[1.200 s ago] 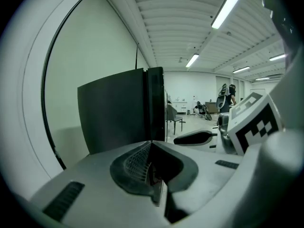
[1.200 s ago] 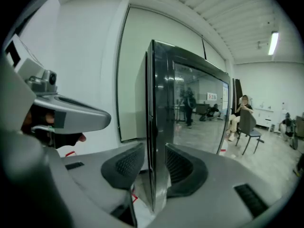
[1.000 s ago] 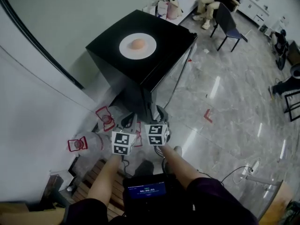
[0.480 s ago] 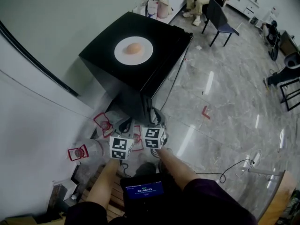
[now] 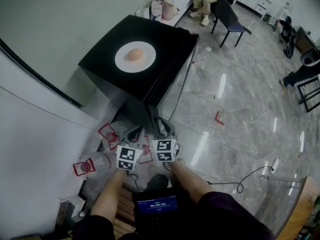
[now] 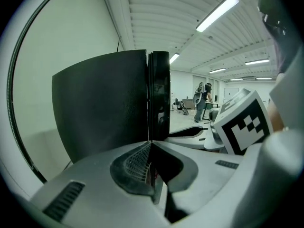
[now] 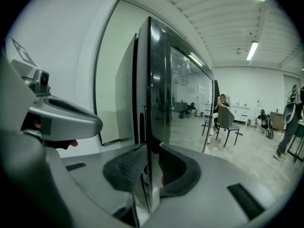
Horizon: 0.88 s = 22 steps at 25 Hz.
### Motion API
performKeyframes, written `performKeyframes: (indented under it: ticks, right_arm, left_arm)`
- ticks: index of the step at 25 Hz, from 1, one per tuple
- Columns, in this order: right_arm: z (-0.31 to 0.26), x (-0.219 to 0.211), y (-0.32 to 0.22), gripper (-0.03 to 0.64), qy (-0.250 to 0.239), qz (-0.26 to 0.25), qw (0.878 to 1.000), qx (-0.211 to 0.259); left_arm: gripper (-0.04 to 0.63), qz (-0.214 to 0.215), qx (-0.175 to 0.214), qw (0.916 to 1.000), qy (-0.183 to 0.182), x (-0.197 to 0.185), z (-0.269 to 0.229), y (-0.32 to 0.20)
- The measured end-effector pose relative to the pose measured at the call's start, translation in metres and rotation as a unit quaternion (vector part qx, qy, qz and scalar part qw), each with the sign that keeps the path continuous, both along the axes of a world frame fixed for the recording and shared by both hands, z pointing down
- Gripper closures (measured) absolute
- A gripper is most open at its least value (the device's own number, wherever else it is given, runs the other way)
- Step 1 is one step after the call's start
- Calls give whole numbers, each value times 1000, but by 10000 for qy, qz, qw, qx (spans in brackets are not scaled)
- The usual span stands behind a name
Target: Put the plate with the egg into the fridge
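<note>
The white plate [image 5: 135, 57] with the egg [image 5: 134, 54] at its centre lies on top of the black fridge [image 5: 170, 36], roughly at 12 o'clock from both claws in the head view. The left claw [image 6: 150, 144] is pressed together with nothing in it and points at the fridge's side. The right claw [image 7: 151, 148], just at its 3 o'clock, has been closing. The upright edge of the door [image 7: 159, 94] stands between its pads, which seem to pinch it, though the contact is hard to make out.
</note>
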State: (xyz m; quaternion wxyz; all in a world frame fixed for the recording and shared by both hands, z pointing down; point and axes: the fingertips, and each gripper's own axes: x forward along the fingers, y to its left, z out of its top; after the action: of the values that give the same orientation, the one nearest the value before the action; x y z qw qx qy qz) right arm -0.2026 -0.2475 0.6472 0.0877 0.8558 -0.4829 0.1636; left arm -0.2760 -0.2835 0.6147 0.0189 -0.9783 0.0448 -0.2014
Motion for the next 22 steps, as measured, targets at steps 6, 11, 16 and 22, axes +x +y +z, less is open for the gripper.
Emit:
performKeyframes:
  ticks: [6, 11, 16, 22]
  right_arm:
    - [-1, 15, 59, 546, 41, 152, 9997, 164]
    - [6, 42, 122, 560, 37, 270, 9996, 111]
    - [9, 76, 183, 572, 50, 678, 9977, -76]
    - [-5, 106, 246, 572, 439, 873, 9950, -219]
  left_arm:
    - [586, 604, 12, 9982, 50, 28, 3, 27]
    - [586, 1526, 10, 9882, 142, 72, 9, 97]
    - [586, 2227, 15, 9745, 262, 116, 6, 176]
    - [586, 2441, 65, 9694, 235, 158, 2, 239]
